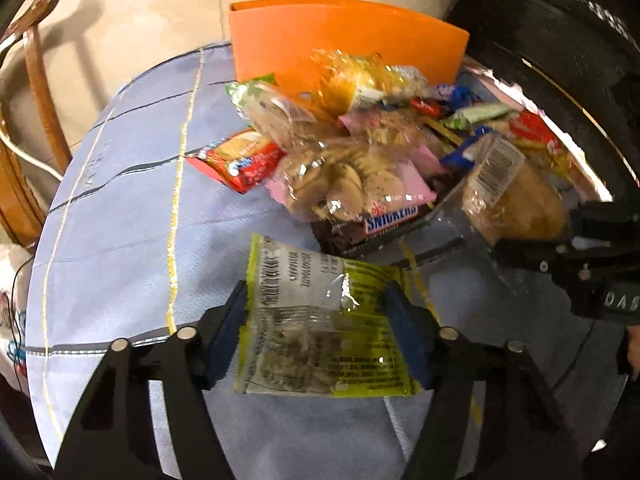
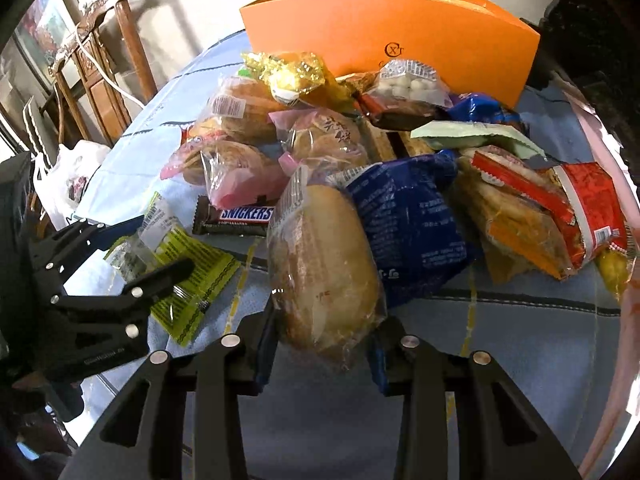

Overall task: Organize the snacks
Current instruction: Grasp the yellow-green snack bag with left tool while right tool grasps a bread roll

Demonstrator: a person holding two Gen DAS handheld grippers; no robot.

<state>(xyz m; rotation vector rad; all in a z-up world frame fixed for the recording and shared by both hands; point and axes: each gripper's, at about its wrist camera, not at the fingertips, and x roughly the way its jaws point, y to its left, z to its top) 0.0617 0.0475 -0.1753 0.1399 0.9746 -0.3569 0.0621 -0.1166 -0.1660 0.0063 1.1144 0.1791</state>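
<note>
We see a round table [image 1: 120, 220] under a pale blue cloth, with a heap of snacks [image 1: 380, 140] at its far side and an orange box [image 2: 400, 40] standing open-topped just behind the heap. Our left gripper [image 1: 320, 320] has a yellow-green packet [image 1: 320, 320] between its blue pads [image 1: 230, 332]; both pads meet the packet's side edges and the wrapper looks slightly bowed, so we take it as gripped, though from the right wrist view the near finger hides the contact and we cannot be sure how firmly. The packet lies low over the cloth, near a Snickers bar [image 1: 390, 222] at the front edge of the heap. Our right gripper [image 2: 324, 356] is closed partway on a bread roll [image 2: 324, 272] in clear wrap, its pads pressing the roll's lower sides. The roll stands tilted up in front of a blue bag [image 2: 412, 232]. To the right of that lie a red-and-orange pack [image 2: 520, 220] and a red pack [image 2: 592, 200]. Further back are more wrapped rolls [image 2: 248, 108], a pink-wrapped bun [image 2: 320, 140], a gold foil pack [image 2: 292, 76] and a bag of small white sweets [image 2: 408, 84]. A carved wooden chair [image 2: 100, 60] stands beyond the table on the left.
</note>
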